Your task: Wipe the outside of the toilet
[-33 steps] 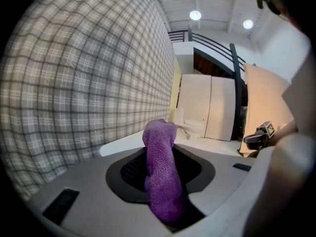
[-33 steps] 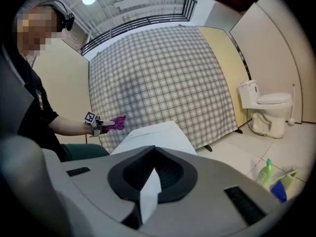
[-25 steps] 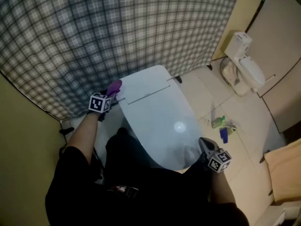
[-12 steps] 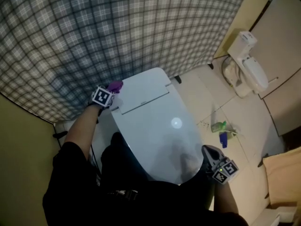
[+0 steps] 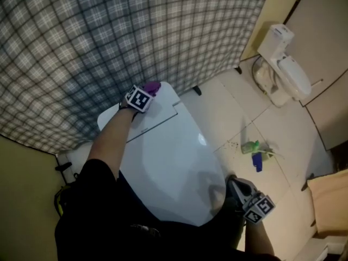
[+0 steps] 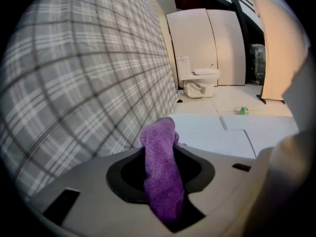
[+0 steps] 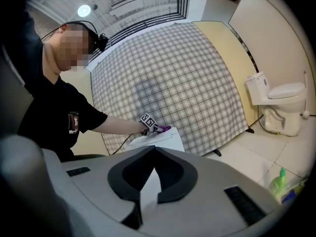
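One sweep looks done: the white glossy toilet with its lid closed [image 5: 174, 162] sits below me, and my left gripper [image 5: 145, 94], pinching the purple terry cloth [image 6: 160, 172], has slid from the rear deck's left corner toward its right end, just beside the grey checked curtain [image 5: 81, 48]. I judge that back strip wiped, with the lid and sides still to do. My right gripper [image 5: 237, 186], pressed together and empty, hangs by the lid's front edge.

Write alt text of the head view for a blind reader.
A person leans over a toilet, the left gripper holding a purple cloth at its back edge by a checked curtain. The right gripper hangs by the front rim.
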